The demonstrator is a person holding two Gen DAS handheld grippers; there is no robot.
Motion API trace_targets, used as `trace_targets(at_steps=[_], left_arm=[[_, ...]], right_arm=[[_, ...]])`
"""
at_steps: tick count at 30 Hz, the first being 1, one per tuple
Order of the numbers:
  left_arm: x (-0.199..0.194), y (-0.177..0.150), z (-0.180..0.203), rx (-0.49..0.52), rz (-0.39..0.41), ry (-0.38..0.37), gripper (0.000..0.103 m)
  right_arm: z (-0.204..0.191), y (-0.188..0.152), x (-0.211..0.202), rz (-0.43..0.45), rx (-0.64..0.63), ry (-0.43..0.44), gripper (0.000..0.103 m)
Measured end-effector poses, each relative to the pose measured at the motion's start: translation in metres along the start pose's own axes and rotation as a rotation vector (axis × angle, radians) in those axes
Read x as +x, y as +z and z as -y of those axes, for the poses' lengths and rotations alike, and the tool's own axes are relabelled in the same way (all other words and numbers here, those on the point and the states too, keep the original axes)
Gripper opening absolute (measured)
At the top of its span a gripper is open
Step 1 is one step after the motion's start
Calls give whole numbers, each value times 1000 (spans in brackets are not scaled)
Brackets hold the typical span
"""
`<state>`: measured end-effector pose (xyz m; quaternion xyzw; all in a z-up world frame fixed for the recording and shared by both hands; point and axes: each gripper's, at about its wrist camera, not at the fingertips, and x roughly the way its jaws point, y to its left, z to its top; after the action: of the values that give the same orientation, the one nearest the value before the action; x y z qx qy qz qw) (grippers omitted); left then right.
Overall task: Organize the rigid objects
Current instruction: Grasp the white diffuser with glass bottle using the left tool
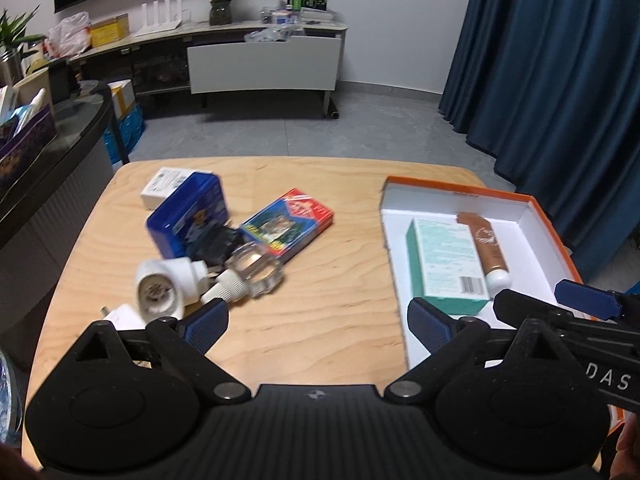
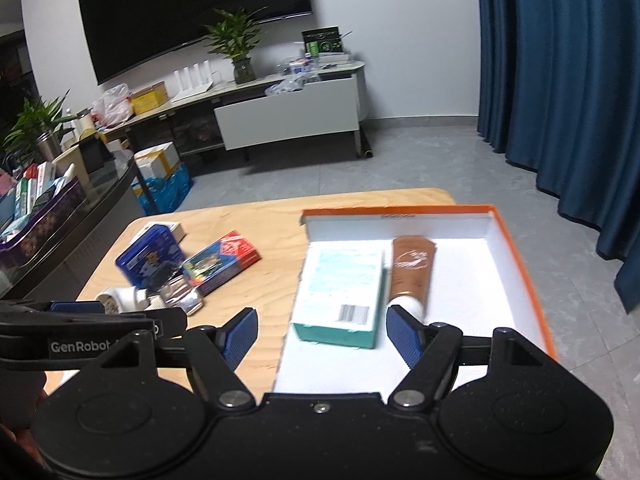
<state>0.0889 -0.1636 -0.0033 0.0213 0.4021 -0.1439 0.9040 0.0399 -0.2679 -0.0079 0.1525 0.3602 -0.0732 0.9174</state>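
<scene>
An orange-rimmed white box point(image 1: 536, 216) point(image 2: 516, 248) on the right of the wooden table point(image 1: 320, 308) holds a teal carton point(image 1: 444, 264) point(image 2: 344, 280) and a brown tube point(image 1: 486, 248) point(image 2: 412, 272). On the left lie a blue tin point(image 1: 188, 216) point(image 2: 148, 260), a red-and-blue card box point(image 1: 288, 228) point(image 2: 222, 260), a clear glass bottle point(image 1: 256, 272) point(image 2: 180, 294), a white plug-in device point(image 1: 164, 292) point(image 2: 120, 296) and a small white box point(image 1: 164, 188). My left gripper point(image 1: 318, 320) hangs open between the pile and the box, holding nothing. Open too, my right gripper point(image 2: 322, 332) hovers at the carton's near end, pads apart from it.
A white adapter point(image 1: 124, 318) lies at the table's near left. A black counter point(image 1: 80, 120) with a purple box of items stands to the left. Beyond the table are grey floor, a TV stand point(image 1: 264, 64) and blue curtains point(image 1: 560, 60).
</scene>
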Motion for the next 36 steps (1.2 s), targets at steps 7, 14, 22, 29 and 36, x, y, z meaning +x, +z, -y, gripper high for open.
trace_targets(at_steps=[7, 14, 22, 29, 36], left_arm=[[-6, -14, -24, -38, -2, 11, 98], [-29, -45, -67, -28, 69, -8, 99], [-18, -77, -113, 24, 42, 63, 102], [8, -76, -112, 91, 24, 45, 103], [23, -74, -107, 122, 60, 27, 95]], right_arm=[[-20, -9, 6, -27, -24, 35, 84], [-37, -21, 6, -51, -80, 62, 84], [-42, -29, 11, -82, -67, 91, 84], [-47, -28, 11, -82, -80, 93, 84], [-51, -28, 18, -94, -79, 94, 84]])
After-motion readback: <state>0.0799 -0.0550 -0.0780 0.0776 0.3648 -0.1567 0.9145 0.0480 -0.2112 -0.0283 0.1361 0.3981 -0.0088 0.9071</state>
